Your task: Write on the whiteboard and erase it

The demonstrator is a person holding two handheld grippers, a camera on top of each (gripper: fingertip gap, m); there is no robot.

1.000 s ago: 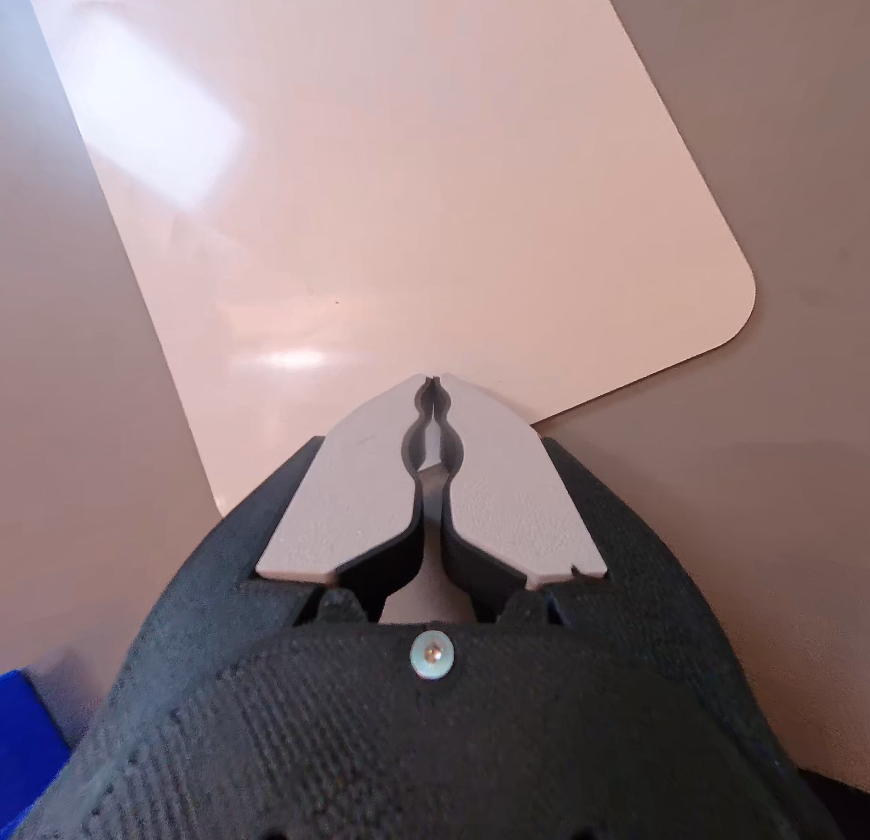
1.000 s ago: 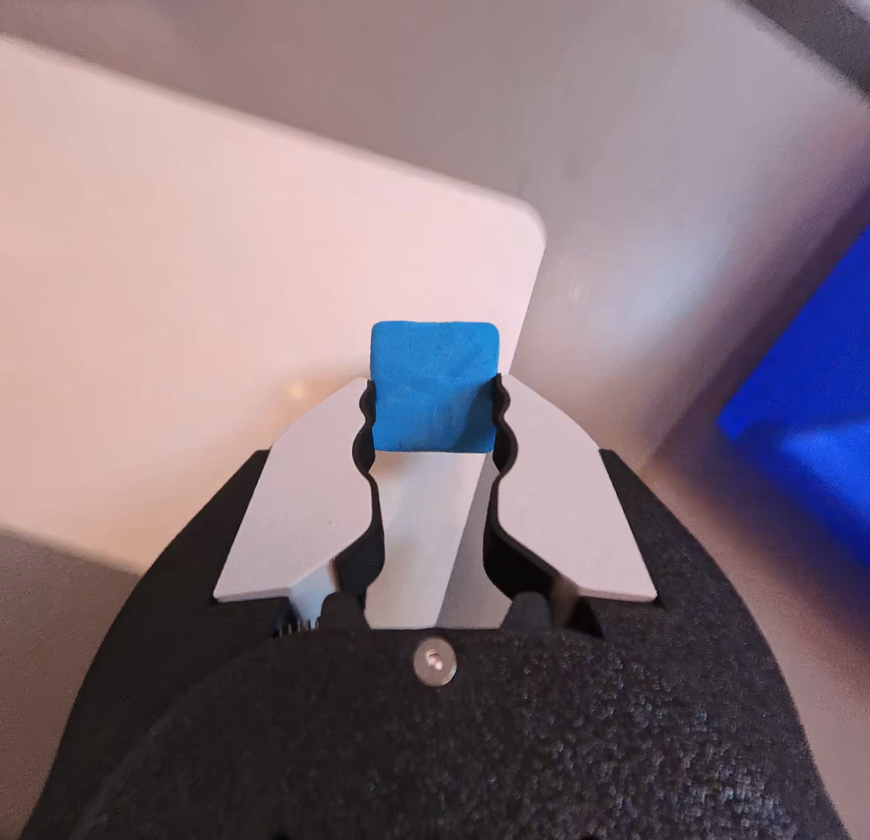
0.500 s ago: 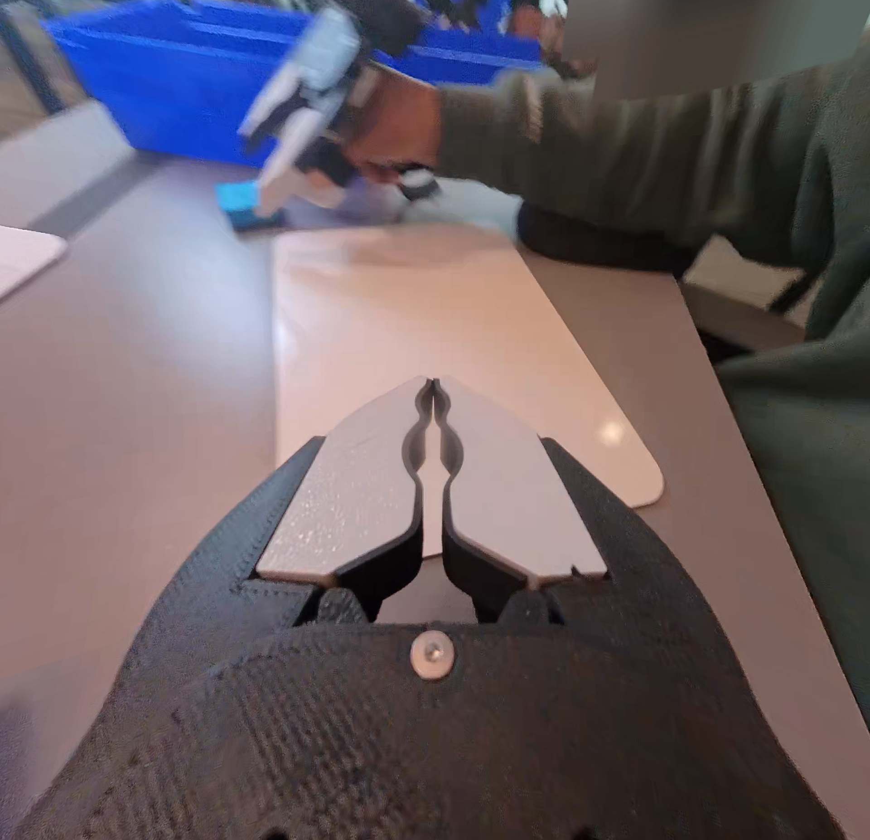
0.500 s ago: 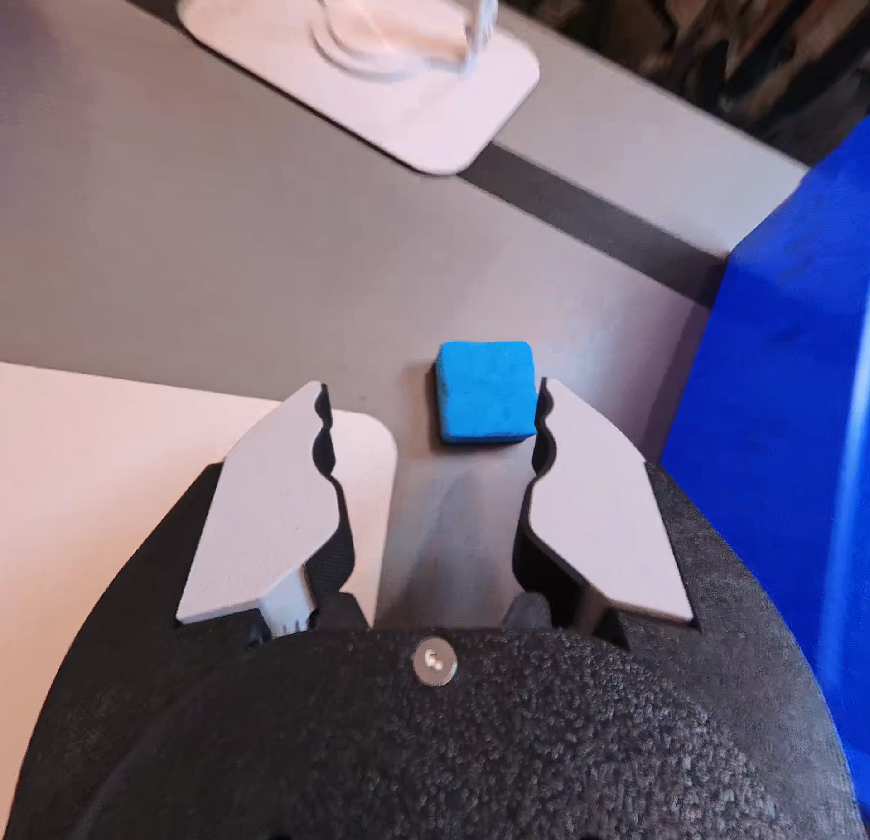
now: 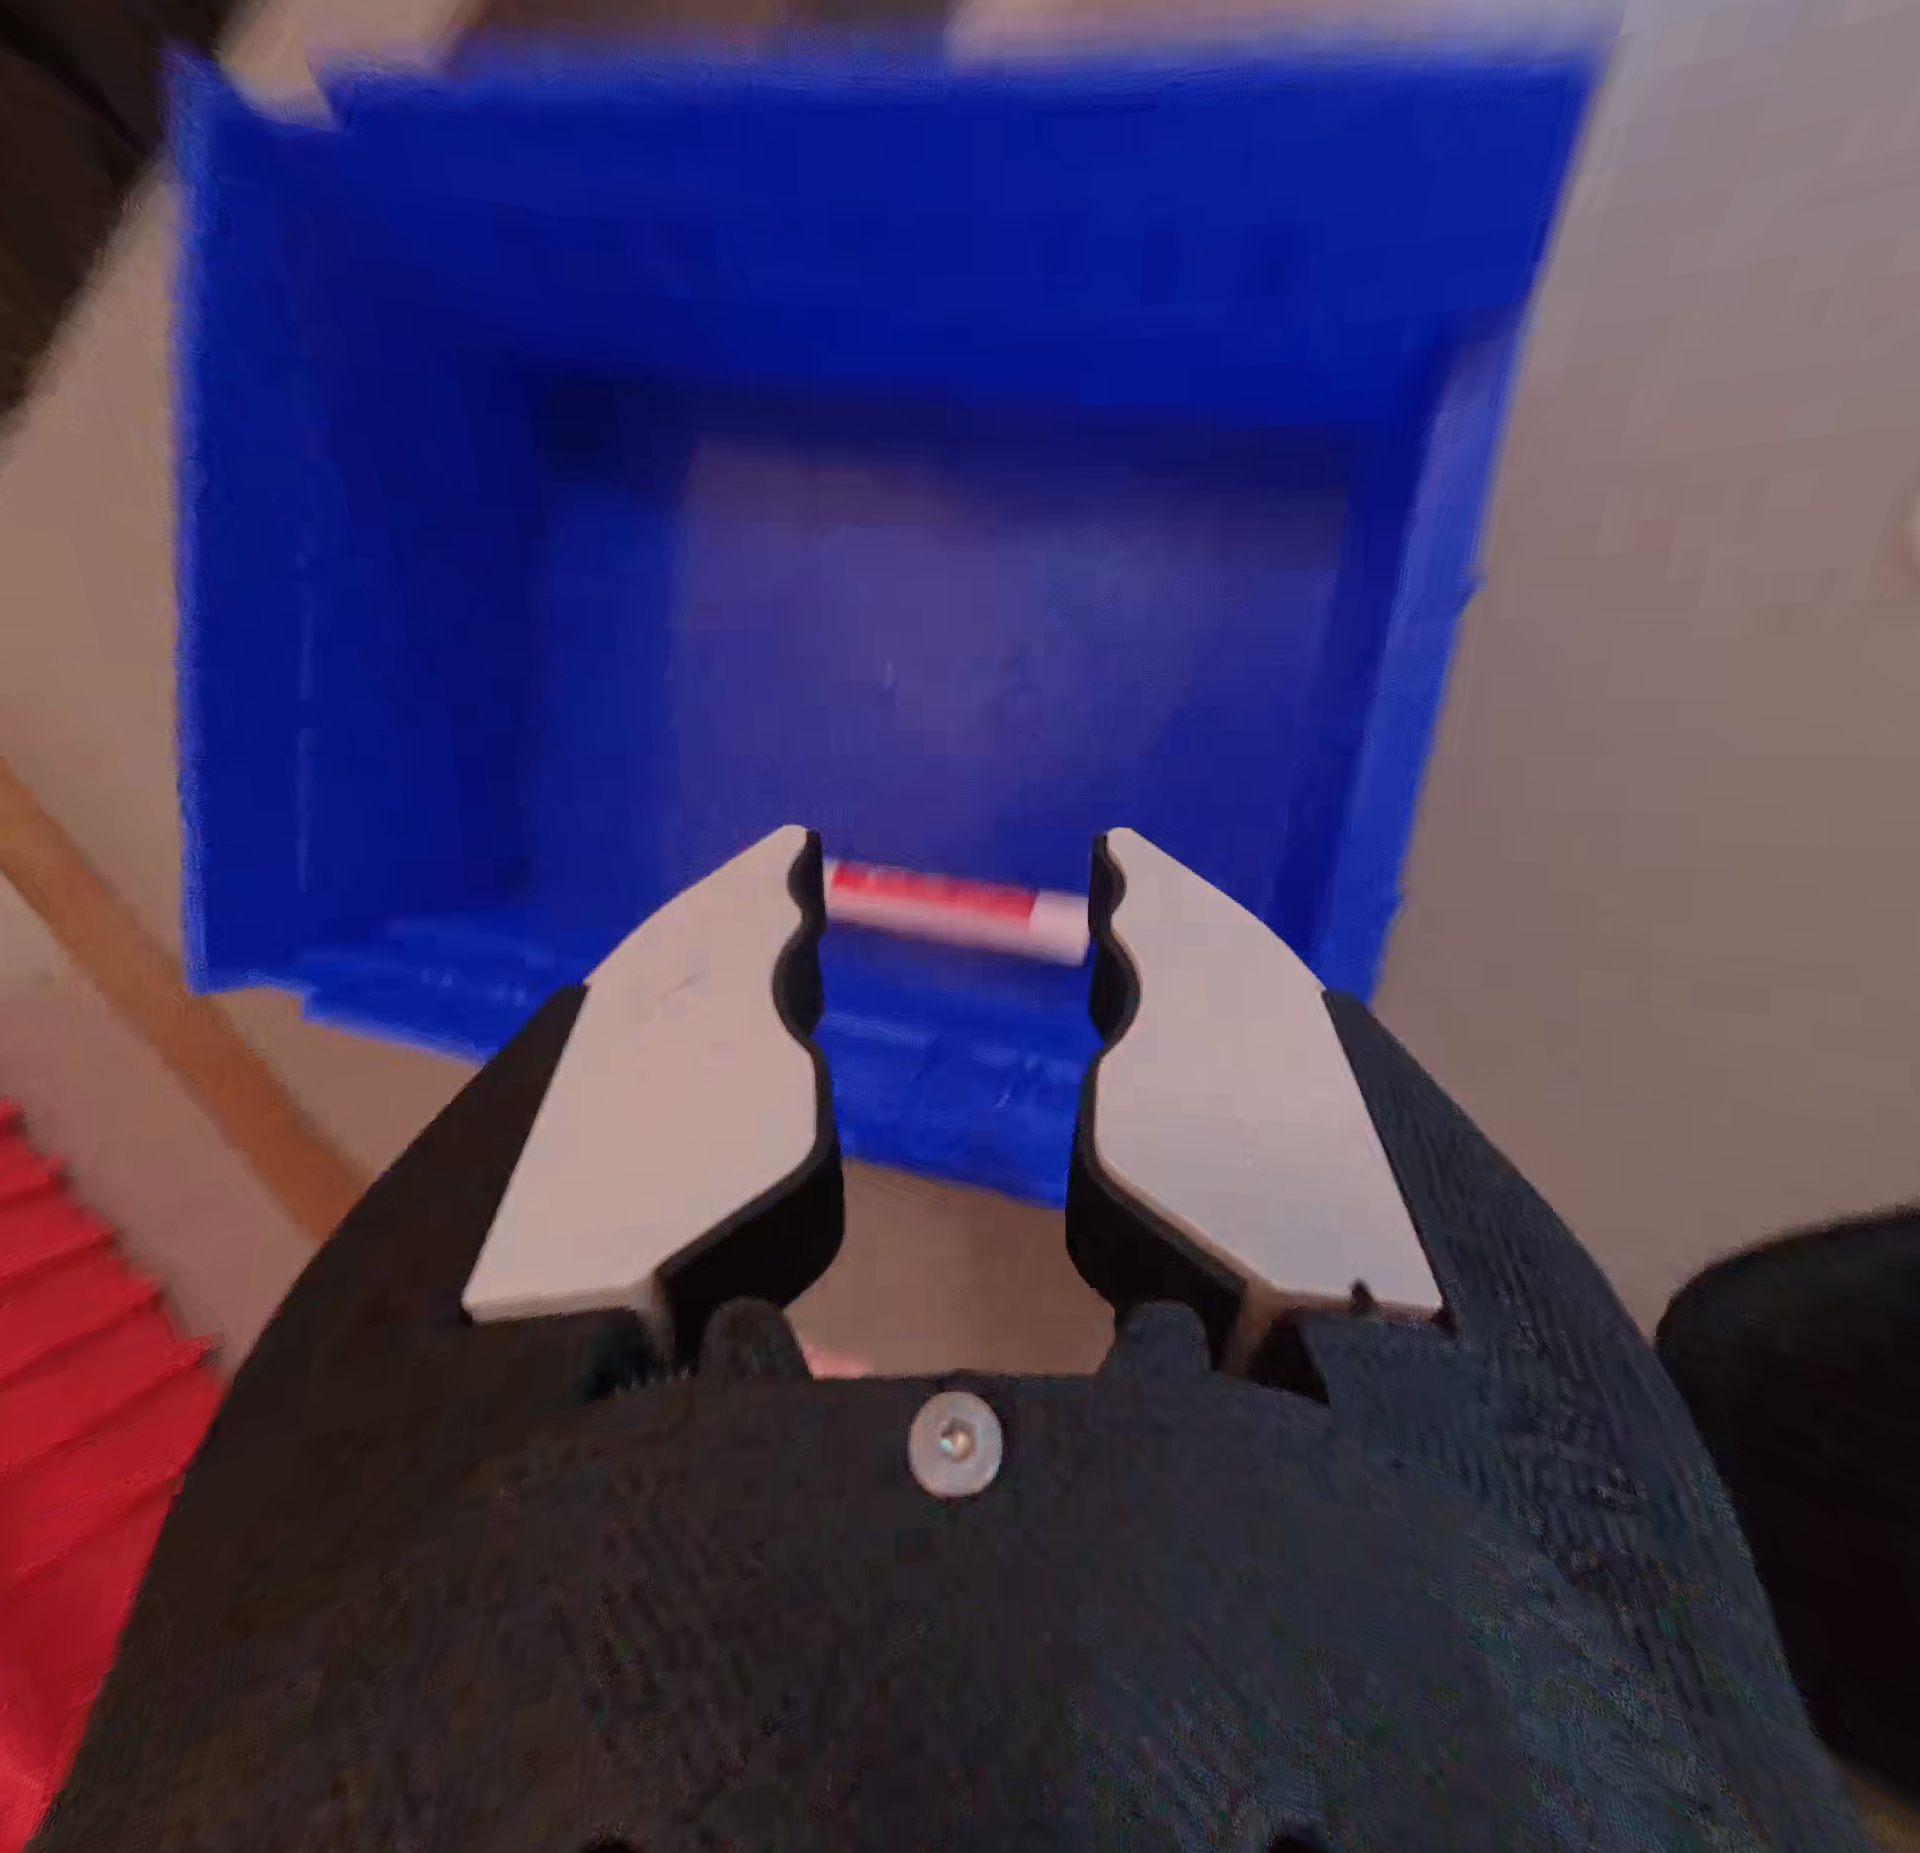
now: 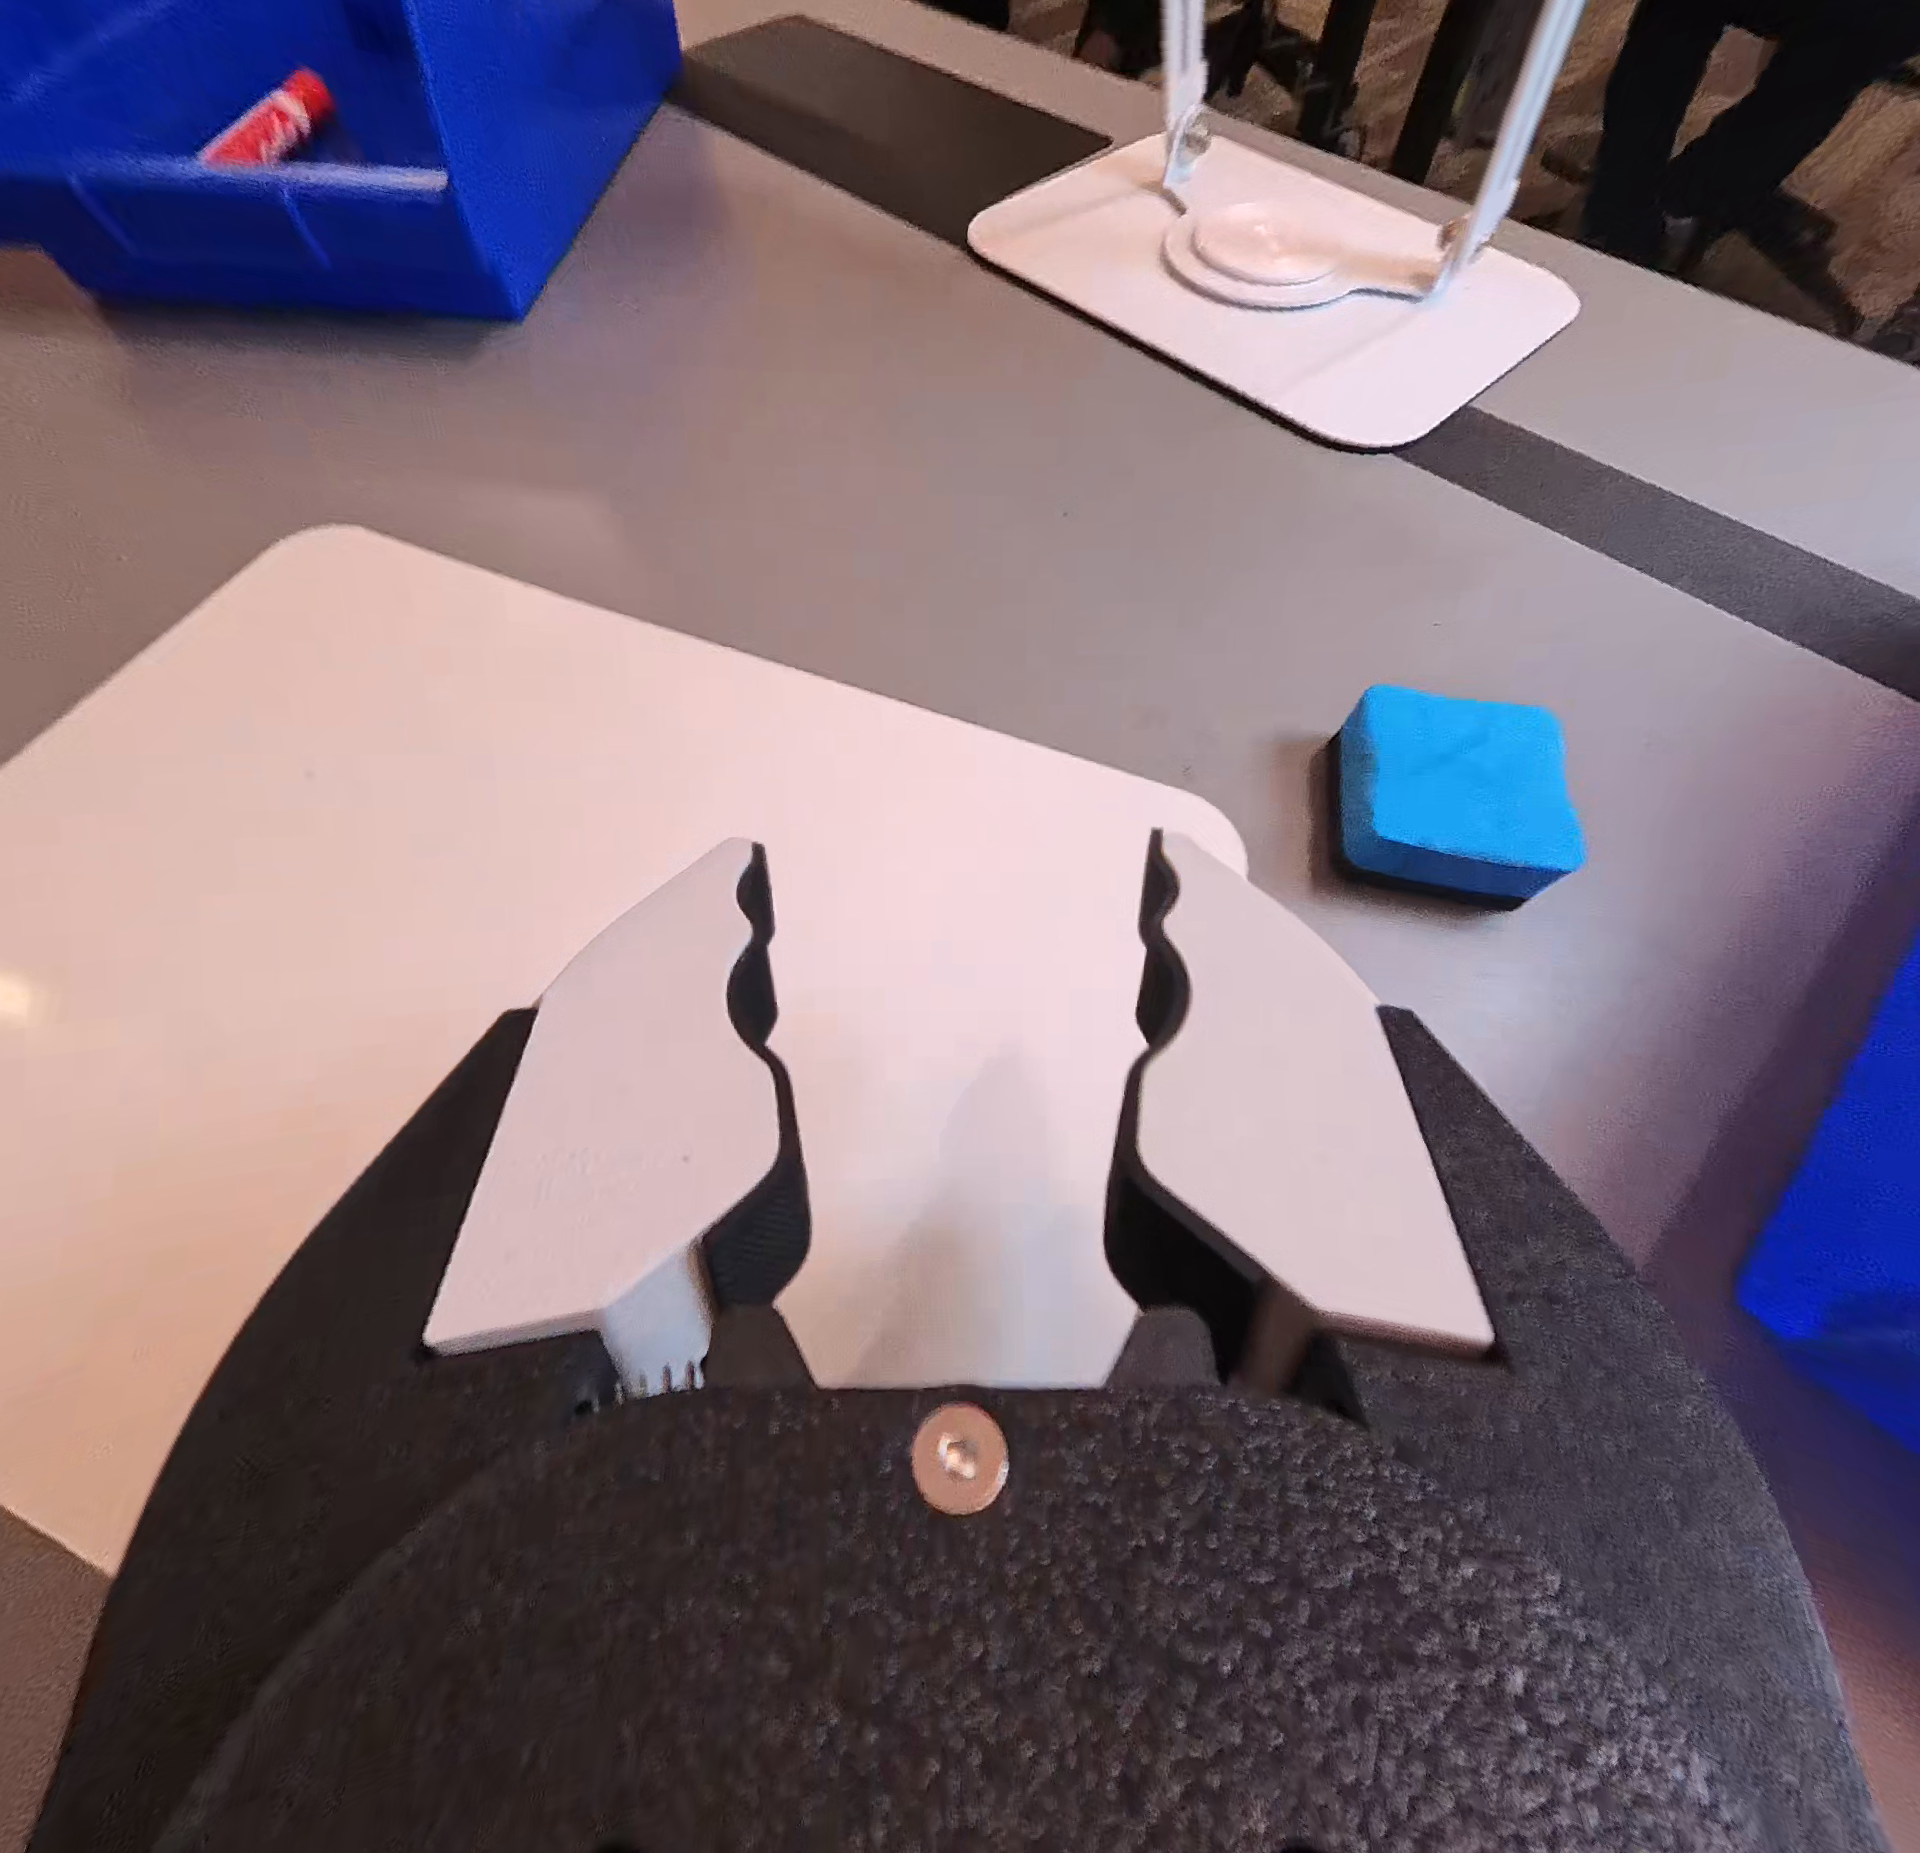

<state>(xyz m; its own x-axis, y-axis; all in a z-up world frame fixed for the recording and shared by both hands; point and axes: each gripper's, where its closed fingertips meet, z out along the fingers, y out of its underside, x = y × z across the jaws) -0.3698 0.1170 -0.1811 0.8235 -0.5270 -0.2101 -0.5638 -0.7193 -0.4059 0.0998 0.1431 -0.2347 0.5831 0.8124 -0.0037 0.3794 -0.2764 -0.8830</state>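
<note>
The white whiteboard (image 6: pixel 416 816) lies flat on the grey table, blank. My right gripper (image 6: pixel 951 858) is open and empty above its far right corner. The blue eraser (image 6: pixel 1455 790) lies on the table just right of that corner, apart from the fingers. A red and white marker (image 5: pixel 956 915) lies at the near end of a blue bin (image 5: pixel 416 556); it also shows in the right wrist view (image 6: pixel 268 130). My left gripper (image 5: pixel 951 868) is open and empty, hovering above the bin with the marker seen between its fingertips.
A white lamp base (image 6: pixel 1278 286) with thin white struts stands at the table's far side beside a dark strip (image 6: pixel 883 110). Another blue bin edge (image 6: pixel 1849 1232) is at the right. Something red (image 5: pixel 73 1388) lies at the left of the left wrist view.
My right gripper let go of the eraser, left it on the table and drew back over the whiteboard. My left gripper swung from the whiteboard to above the blue bin and opened.
</note>
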